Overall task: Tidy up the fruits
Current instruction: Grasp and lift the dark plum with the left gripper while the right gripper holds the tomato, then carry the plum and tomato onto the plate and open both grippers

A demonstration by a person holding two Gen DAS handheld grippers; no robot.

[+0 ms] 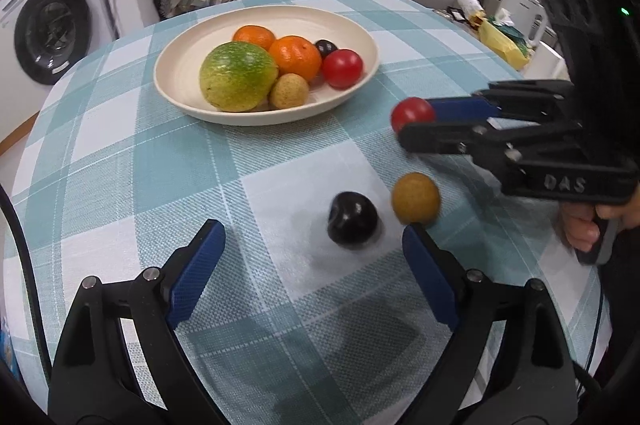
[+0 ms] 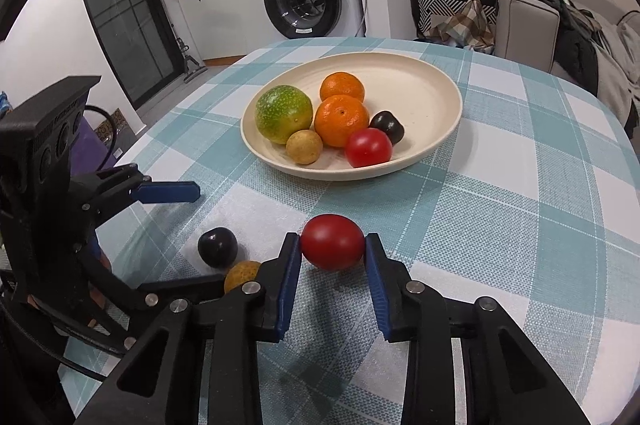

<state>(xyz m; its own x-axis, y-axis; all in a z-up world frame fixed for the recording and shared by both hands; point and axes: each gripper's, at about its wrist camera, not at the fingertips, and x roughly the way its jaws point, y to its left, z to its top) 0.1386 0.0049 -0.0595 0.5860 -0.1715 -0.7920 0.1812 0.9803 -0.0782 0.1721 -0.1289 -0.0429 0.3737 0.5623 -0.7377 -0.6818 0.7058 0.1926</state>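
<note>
Near the bowl [image 2: 440, 145], the right gripper [image 2: 332, 245] pinches a tomato [image 2: 332, 241], likely bound for it; the left gripper [image 1: 312, 249] gapes around the plum [image 1: 353, 219].

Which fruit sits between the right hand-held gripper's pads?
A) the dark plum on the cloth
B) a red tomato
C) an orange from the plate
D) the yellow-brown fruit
B: the right hand-held gripper has its blue pads pressed on both sides of the red tomato.
</note>
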